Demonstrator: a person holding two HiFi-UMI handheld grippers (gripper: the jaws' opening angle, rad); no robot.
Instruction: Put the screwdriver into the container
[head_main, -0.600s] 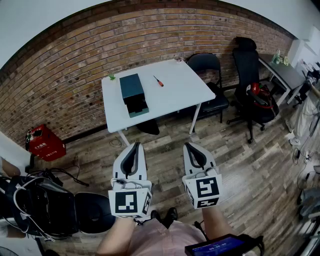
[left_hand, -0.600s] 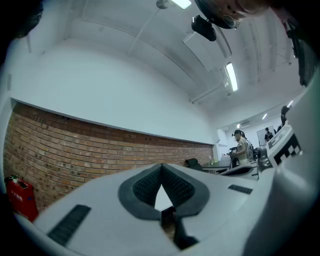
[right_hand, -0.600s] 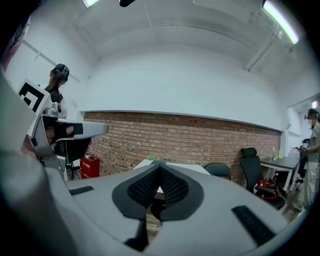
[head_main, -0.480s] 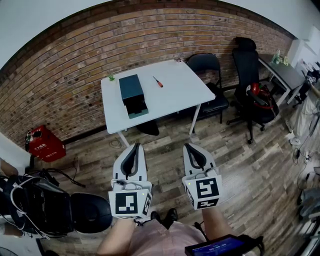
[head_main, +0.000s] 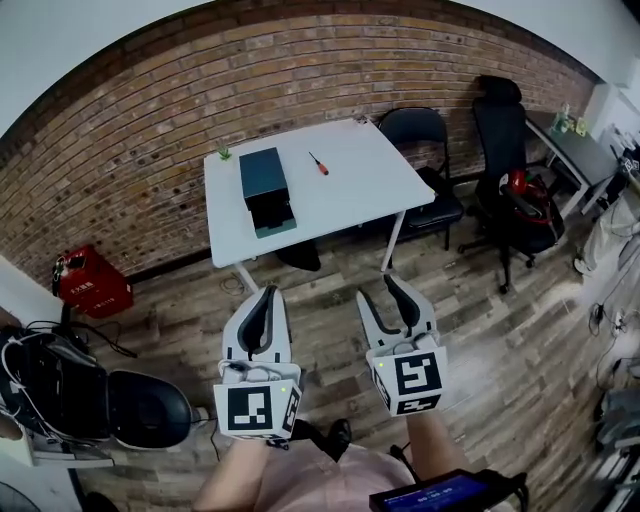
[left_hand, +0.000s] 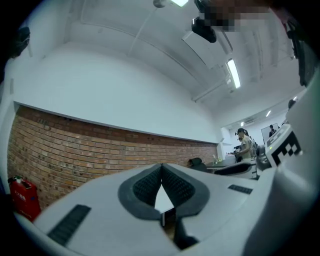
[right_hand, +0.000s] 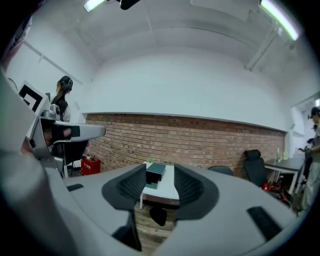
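Note:
The red-handled screwdriver (head_main: 318, 163) lies on the white table (head_main: 350, 190), right of the dark teal container (head_main: 265, 187), an open box standing on the table's left half. Both grippers hang over the wooden floor, well short of the table. My left gripper (head_main: 264, 293) is shut, its pads meeting with nothing between them (left_hand: 161, 170). My right gripper (head_main: 381, 292) is open and empty. In the right gripper view the container (right_hand: 155, 172) and the table (right_hand: 169, 192) show far off through the gap between the right gripper (right_hand: 160, 184) pads.
A black folding chair (head_main: 420, 130) stands at the table's right corner, an office chair (head_main: 503, 140) farther right, beside a grey desk (head_main: 572, 148). A red box (head_main: 88, 285) sits by the brick wall. Black bags (head_main: 70, 395) lie at lower left. A person (left_hand: 245, 146) stands in the distance.
My right gripper's jaws have spread apart from shut to open. The left gripper stays shut. The bags at lower left have shifted in the picture.

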